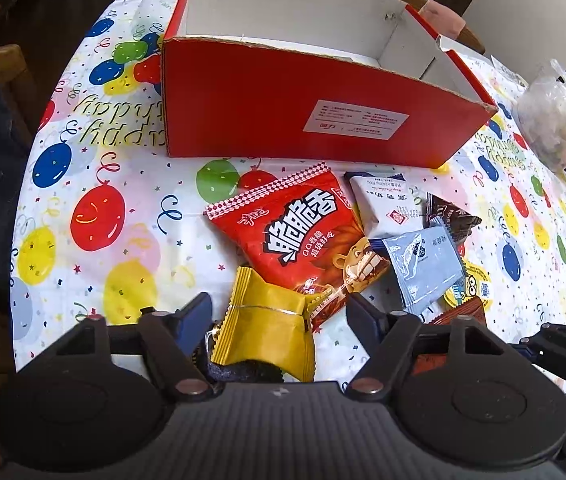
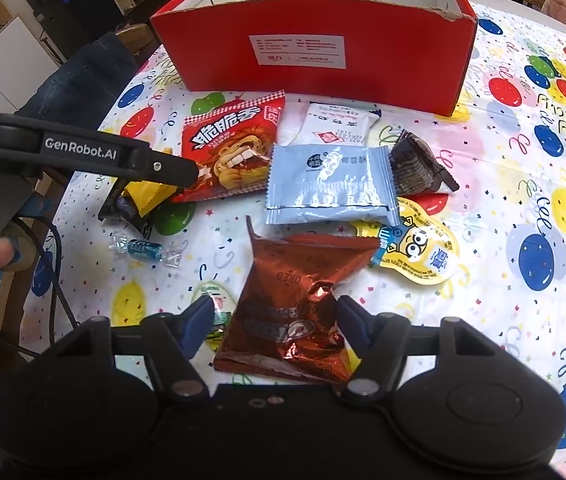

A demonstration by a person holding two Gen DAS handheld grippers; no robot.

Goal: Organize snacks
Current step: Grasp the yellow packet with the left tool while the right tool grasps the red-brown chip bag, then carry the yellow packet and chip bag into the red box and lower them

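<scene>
An open red cardboard box (image 1: 283, 112) (image 2: 323, 40) stands on the far side of the balloon-print tablecloth (image 1: 123, 200). In front of it lies a pile of snacks. My left gripper (image 1: 281, 310) stands over a yellow packet (image 1: 267, 332), its pads apart from the packet on both sides. Just beyond is a red lion bag (image 1: 303, 236). My right gripper (image 2: 275, 308) straddles a crumpled brown Oreo packet (image 2: 295, 304). Its right pad touches the foil; the left pad stands clear. A light blue packet (image 2: 331, 184) lies just past it.
A white packet (image 2: 339, 124), a dark brown wrapper (image 2: 419, 168) and a yellow jelly cup (image 2: 415, 248) lie nearby. A blue wrapped candy (image 2: 143, 248) sits to the left. A clear plastic bag (image 1: 559, 120) rests at the right; wooden chairs (image 1: 7, 68) stand around the table.
</scene>
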